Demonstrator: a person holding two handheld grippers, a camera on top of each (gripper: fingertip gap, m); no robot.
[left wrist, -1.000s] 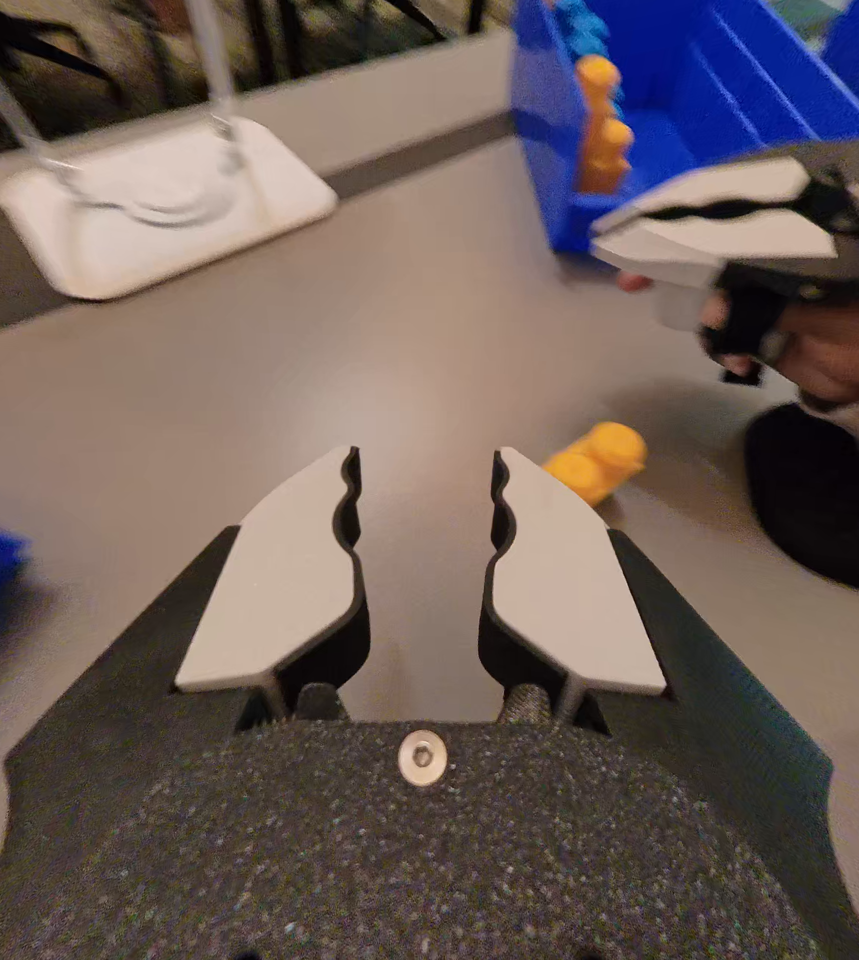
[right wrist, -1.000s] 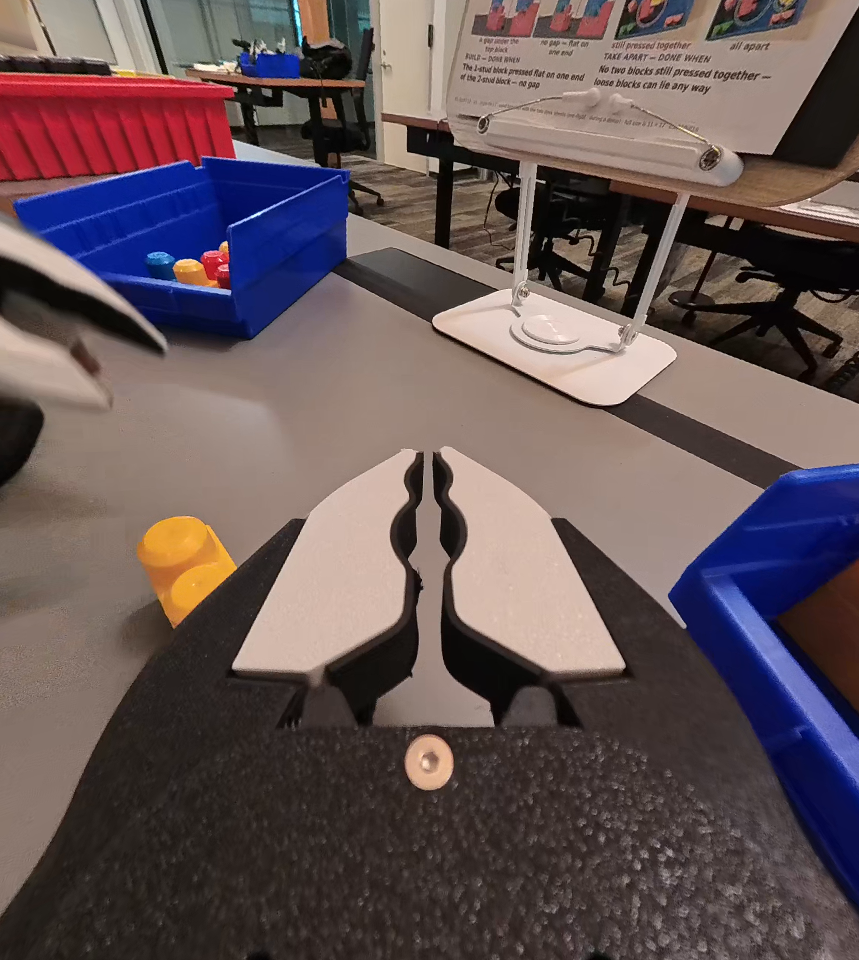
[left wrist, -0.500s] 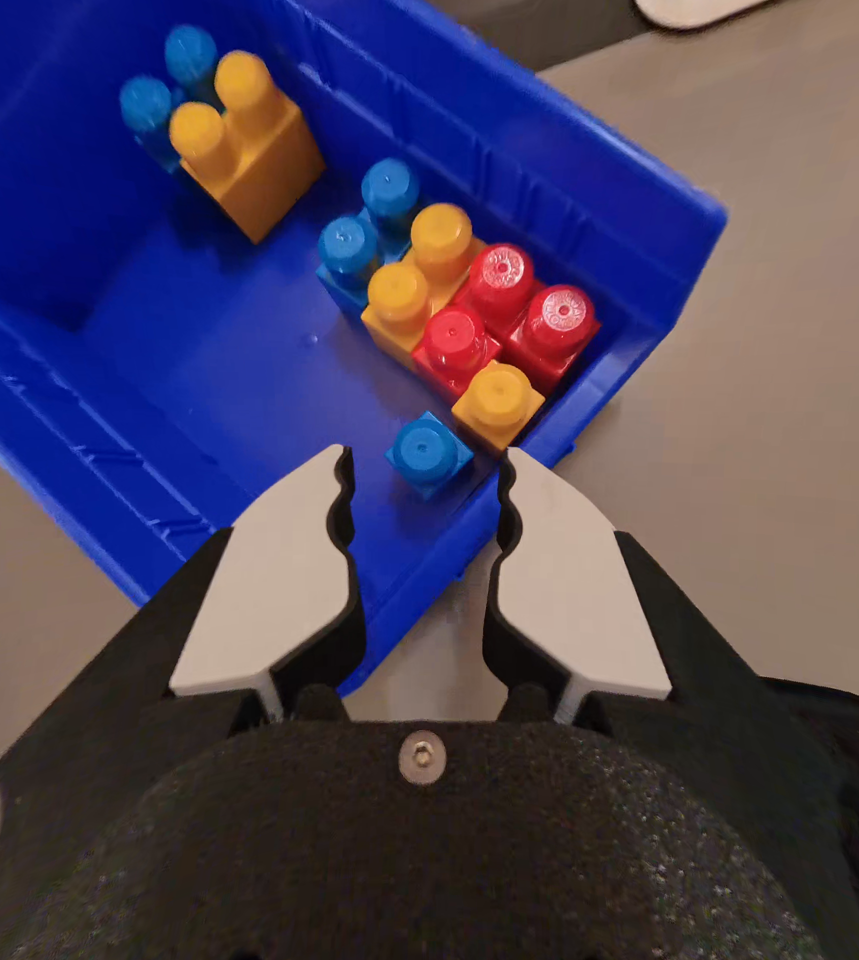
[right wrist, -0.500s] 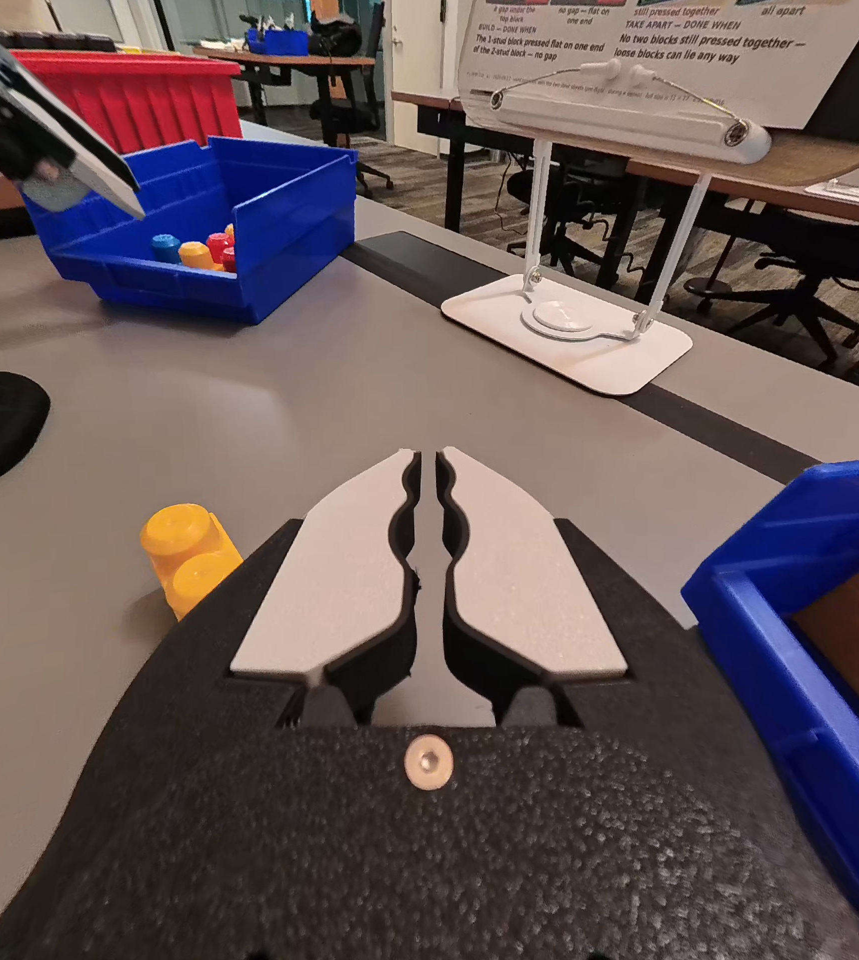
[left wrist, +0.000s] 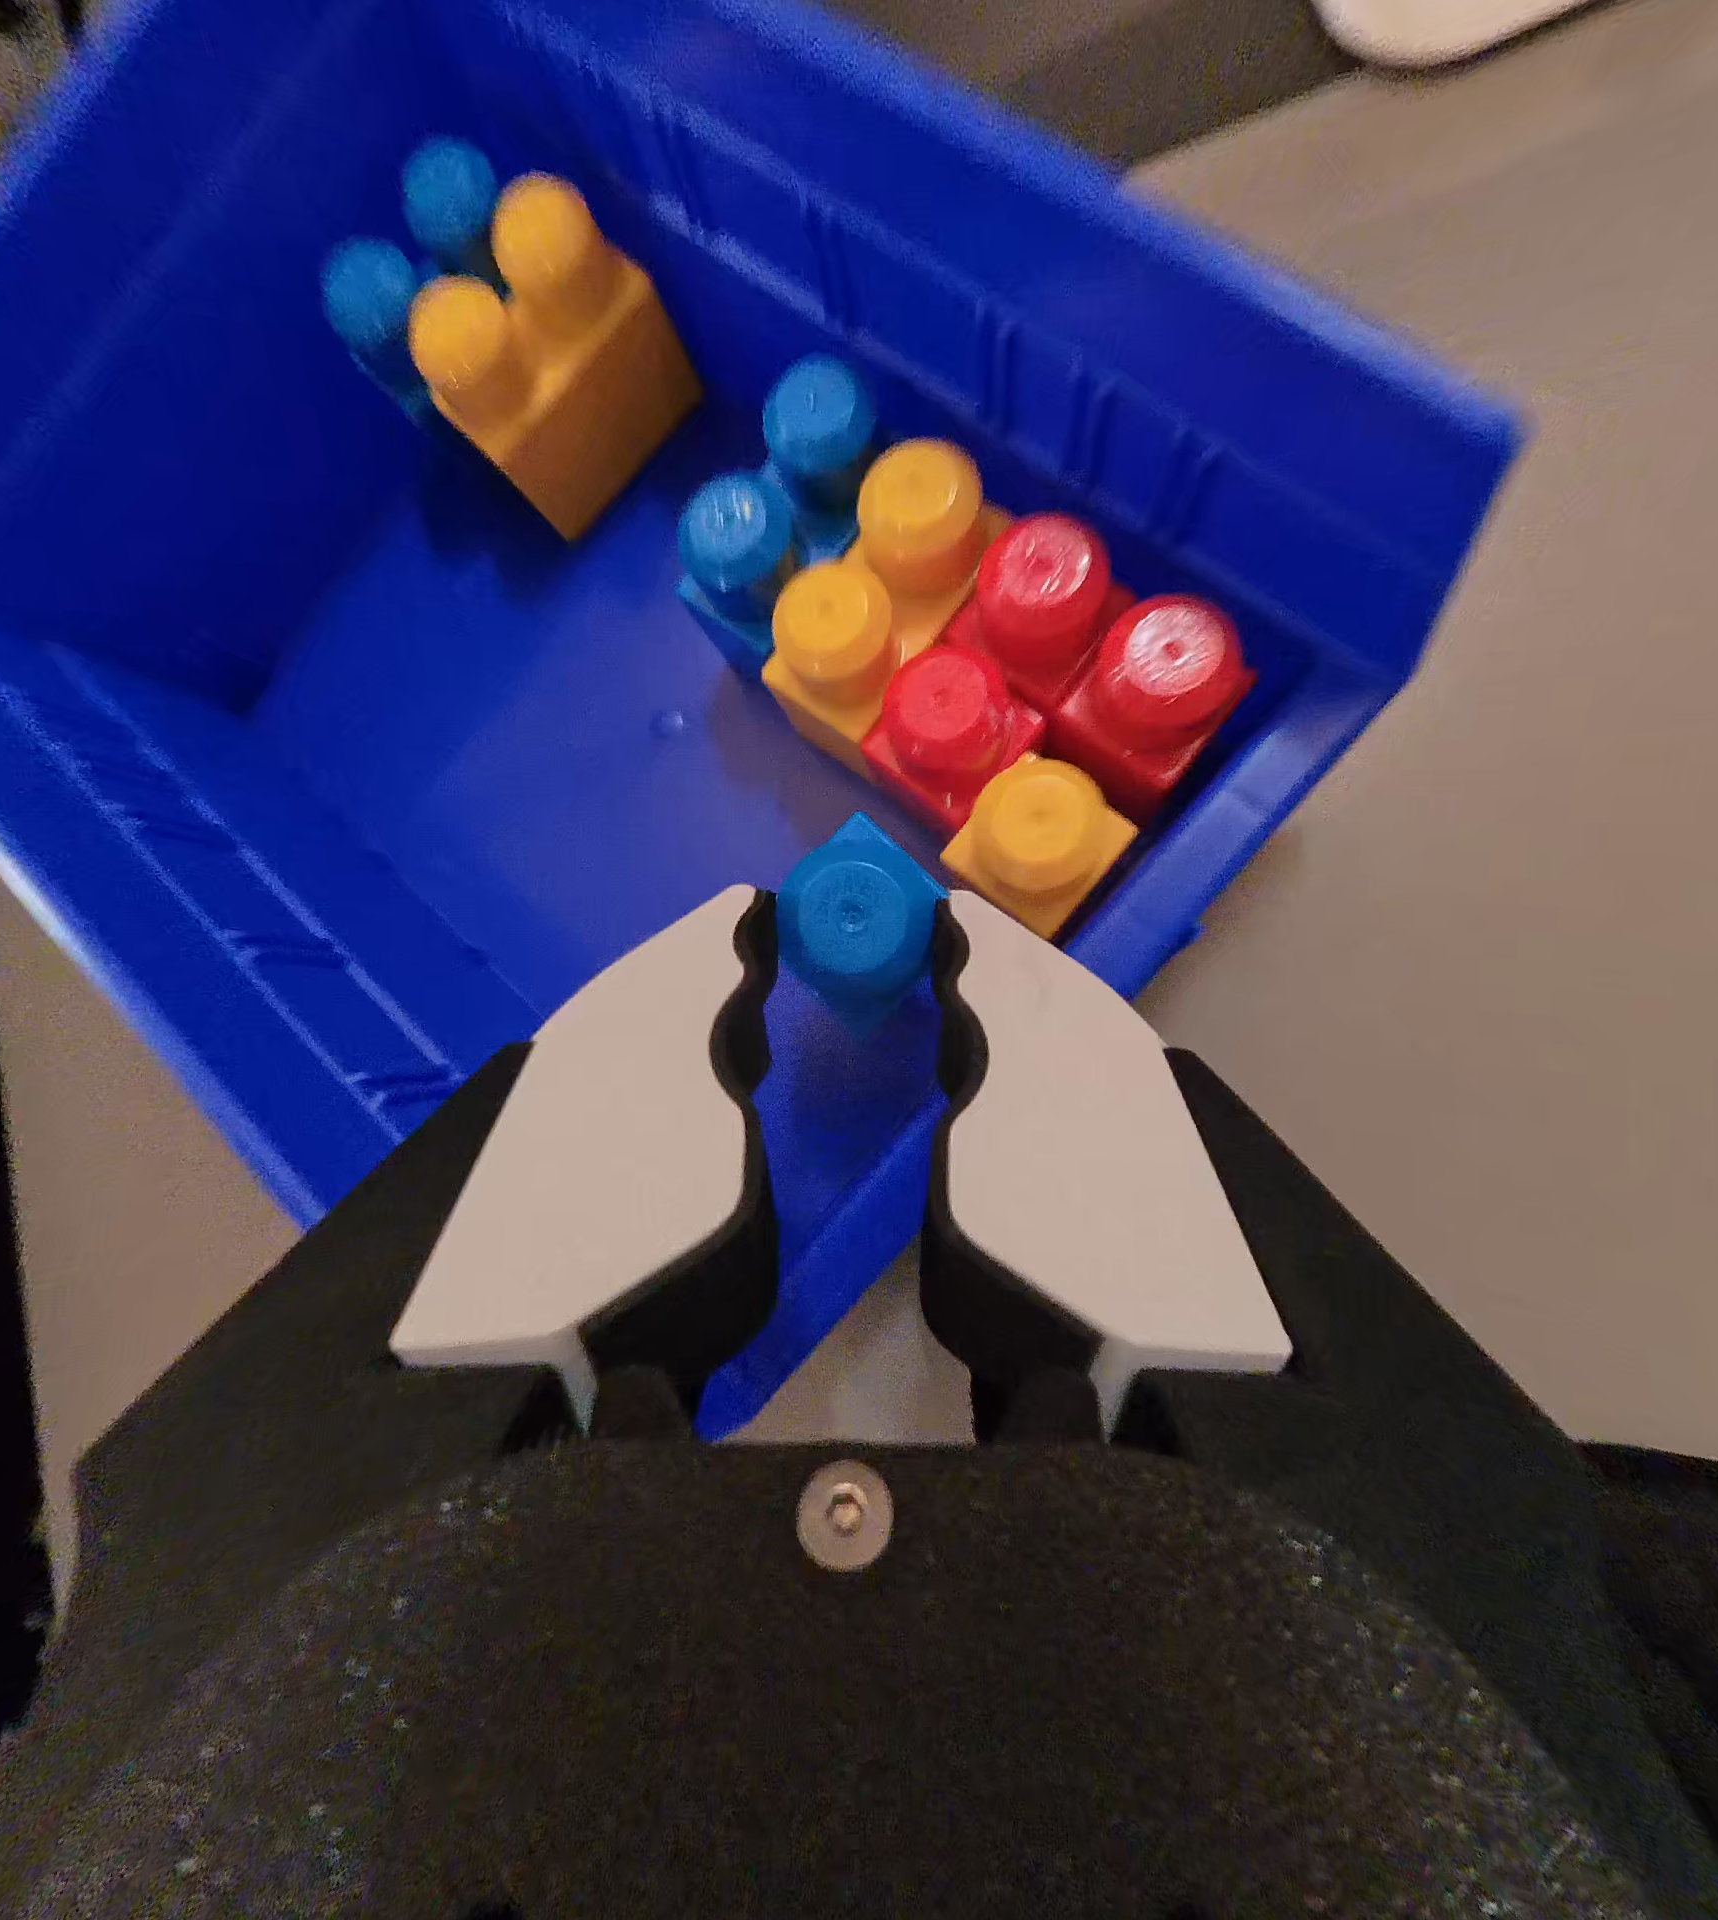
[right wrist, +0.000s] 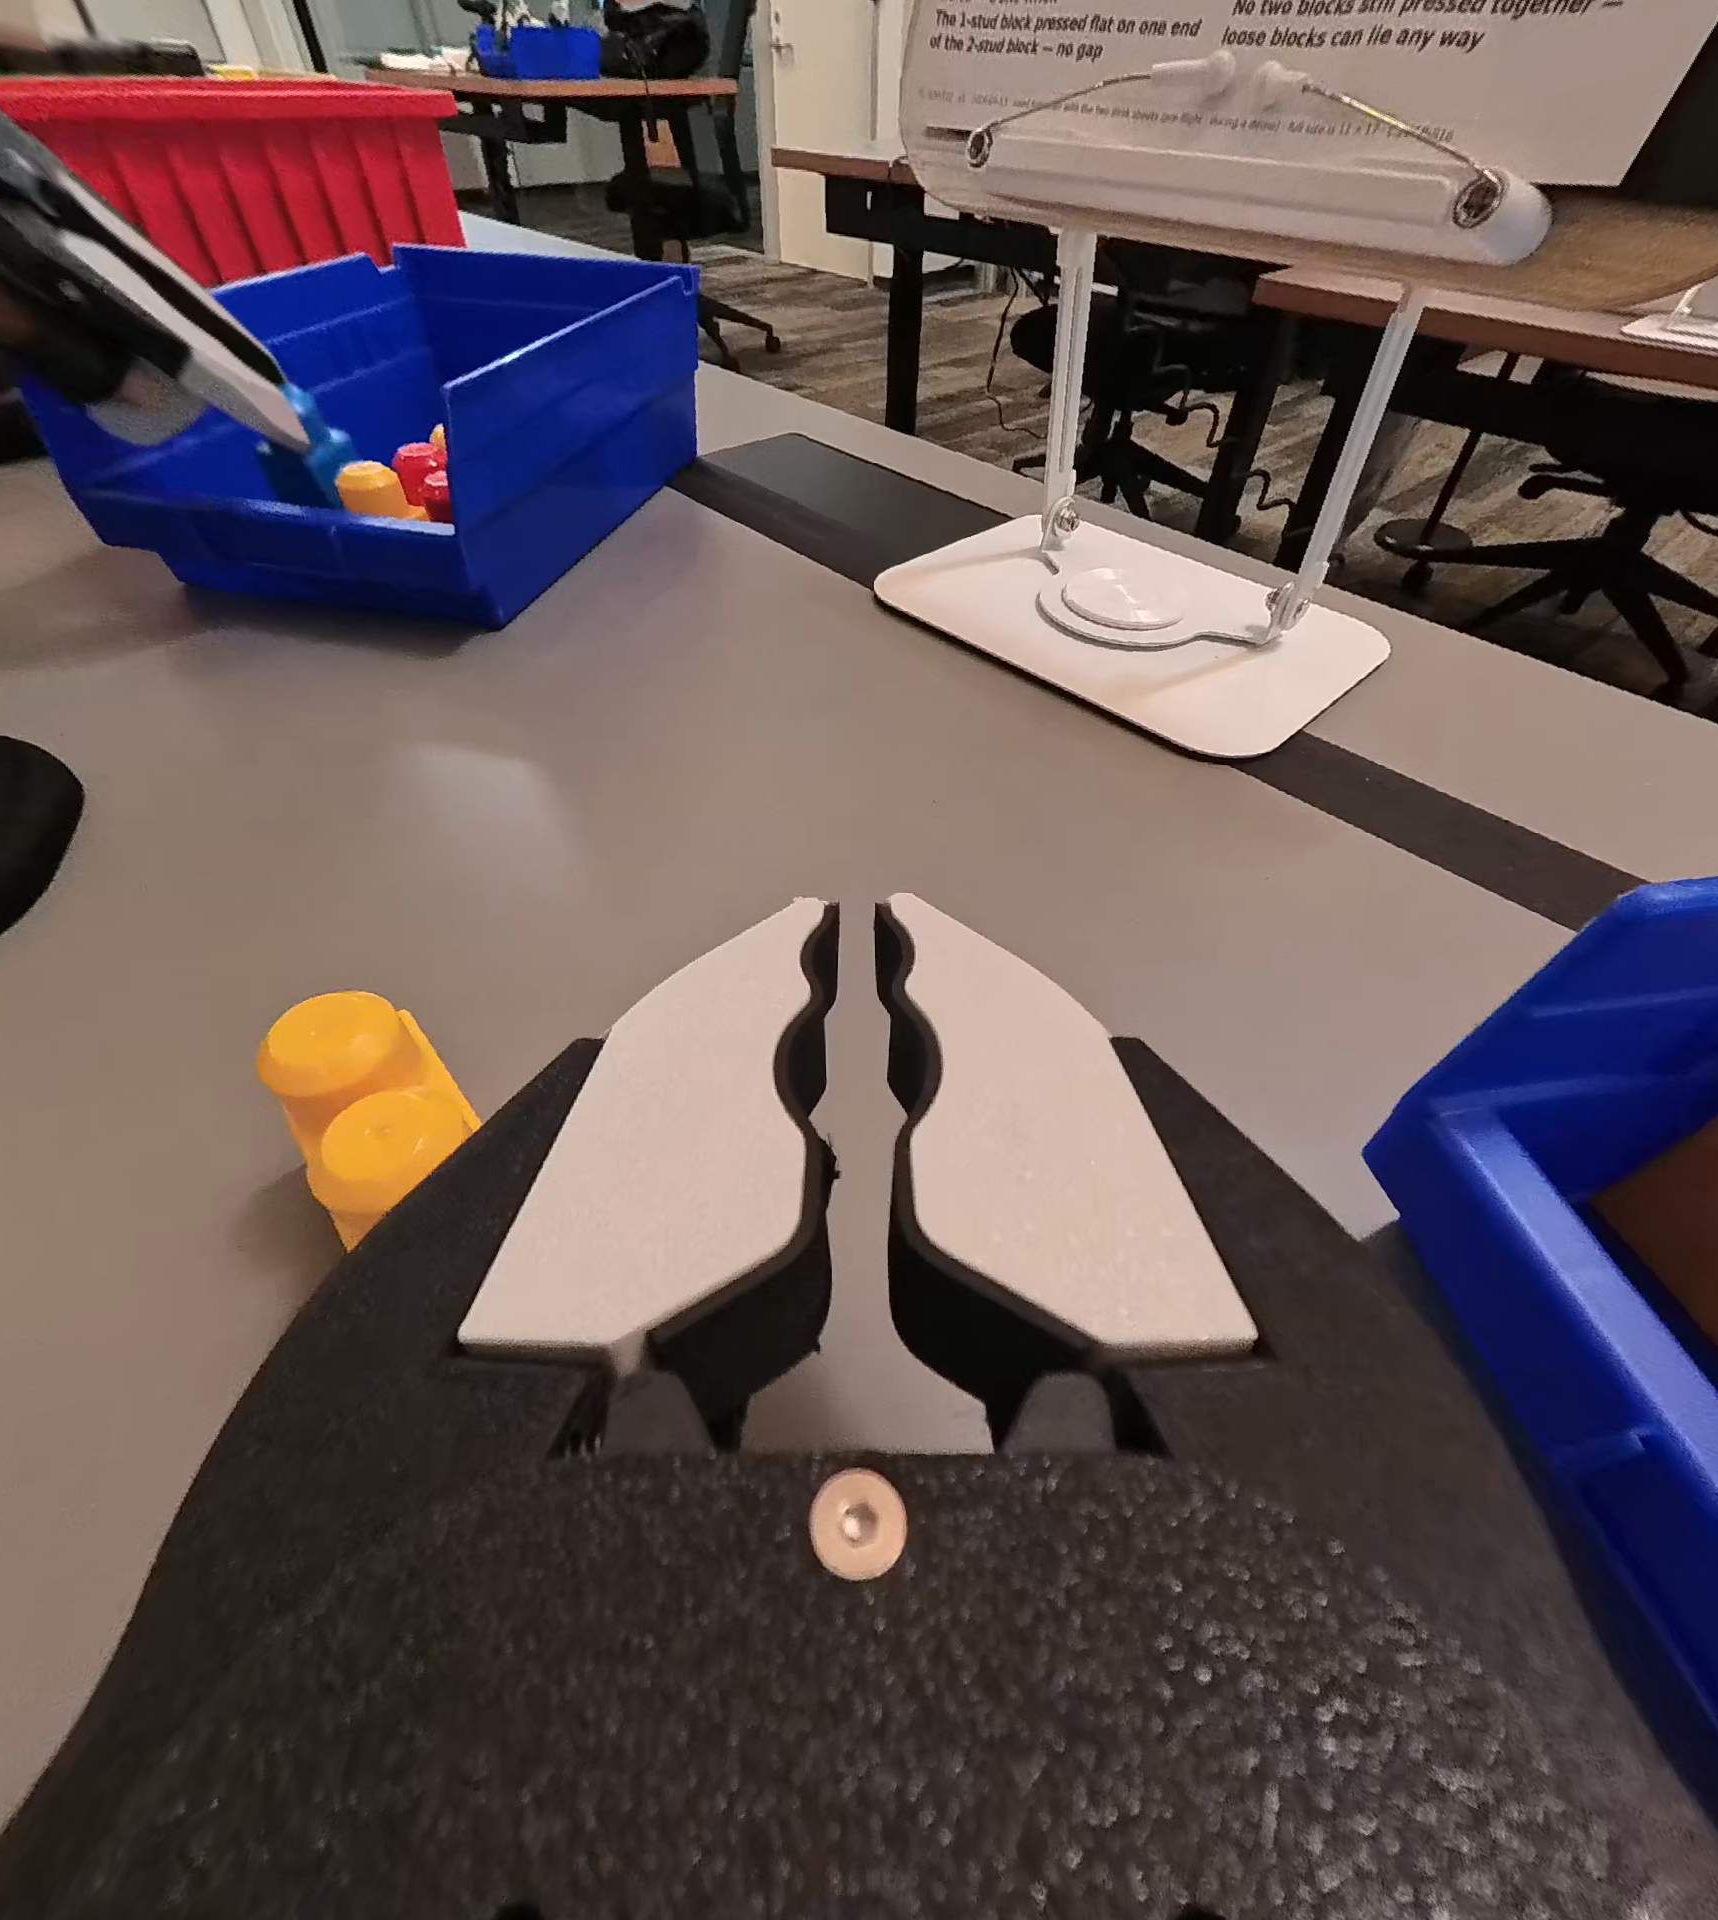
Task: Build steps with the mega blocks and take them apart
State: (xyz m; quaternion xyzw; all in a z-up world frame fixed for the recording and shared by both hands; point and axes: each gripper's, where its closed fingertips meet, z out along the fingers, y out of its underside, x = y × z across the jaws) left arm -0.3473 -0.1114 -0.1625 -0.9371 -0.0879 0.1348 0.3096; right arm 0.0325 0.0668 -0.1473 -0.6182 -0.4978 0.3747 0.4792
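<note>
Since half a second ago, your left gripper [left wrist: 853, 920] has dropped into the blue bin [left wrist: 1094, 343] and its fingertips now clasp the single-stud blue block [left wrist: 855, 930], which earlier sat free just ahead of them. In the right wrist view that block [right wrist: 315, 457] hangs tilted at the tips, low over the bin's [right wrist: 564, 416] near corner.

Your right gripper [right wrist: 857, 914] hovers over the grey table [right wrist: 626, 748], fingers drawn nearly together with a thin slit between them, holding nothing.

The yellow two-stud block [right wrist: 361, 1107] lies on its side on the table at about nine o'clock from the right gripper, just beside its body; its long axis runs roughly twelve to six in that view, studs turned toward the camera. The right gripper is much the nearer; the left is well apart at ten o'clock.

Remaining blocks, red [left wrist: 1094, 644], yellow [left wrist: 1037, 831] and blue, cluster at one o'clock from the left fingertips. They look glossy, hard and rounded, and judged likely to slip under a shallow grip.
</note>
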